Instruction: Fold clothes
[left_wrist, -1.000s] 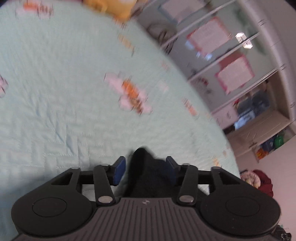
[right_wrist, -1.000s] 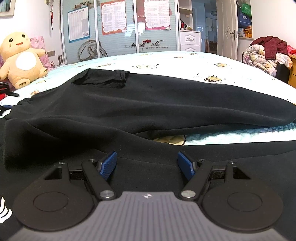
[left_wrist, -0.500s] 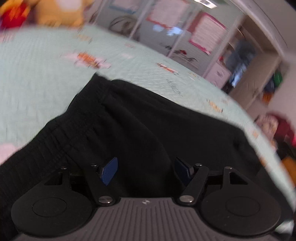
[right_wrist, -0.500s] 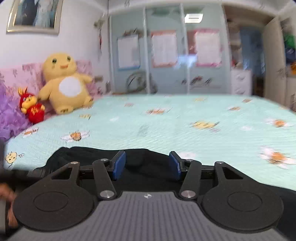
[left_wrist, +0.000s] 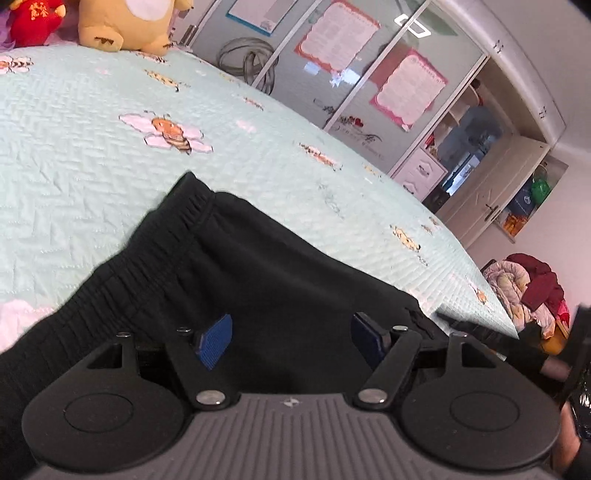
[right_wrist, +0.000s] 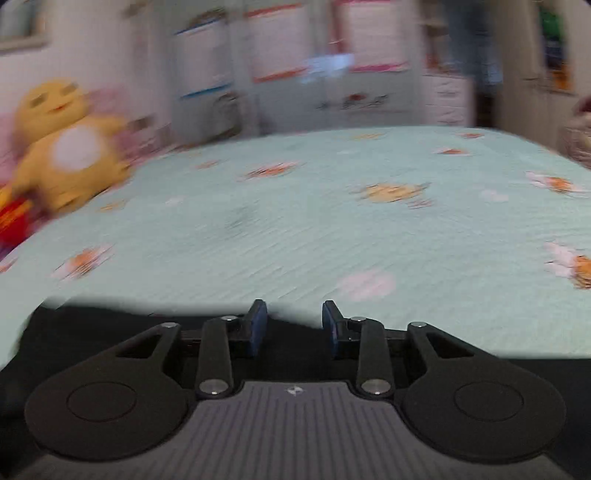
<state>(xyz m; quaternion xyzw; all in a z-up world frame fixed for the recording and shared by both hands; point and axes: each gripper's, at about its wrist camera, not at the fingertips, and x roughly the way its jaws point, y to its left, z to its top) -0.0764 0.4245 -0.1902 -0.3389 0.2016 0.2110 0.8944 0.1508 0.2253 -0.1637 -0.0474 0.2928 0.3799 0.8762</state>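
Black trousers (left_wrist: 280, 266) lie flat on the mint bedspread (left_wrist: 74, 192), and the left gripper (left_wrist: 291, 341) hangs right over them, its 2 blue pads spread wide with nothing between them but cloth lying below. No grip there at all.

Over on the right, the picture is smeared with motion. The right gripper (right_wrist: 293, 328) sits at the near edge of the dark fabric (right_wrist: 110, 332), pads drawn partway in. Dark cloth runs between them, but whether they actually pinch it I cannot tell.

How far along? My read is that at least 1 fold is in: the cloth looks doubled and fairly tidy, with the ribbed elastic waistband (left_wrist: 147, 258) lying neat along the left side of the left view. It still covers a broad patch, so a further fold or 2 probably remains, plus smoothing.

Direction now. In the left view the waistband corner points up and away toward the yellow plush toy (left_wrist: 129, 22) at the head of the bed, and the long axis appears to run from that band off to the right, toward the wardrobe (left_wrist: 369, 74) side.
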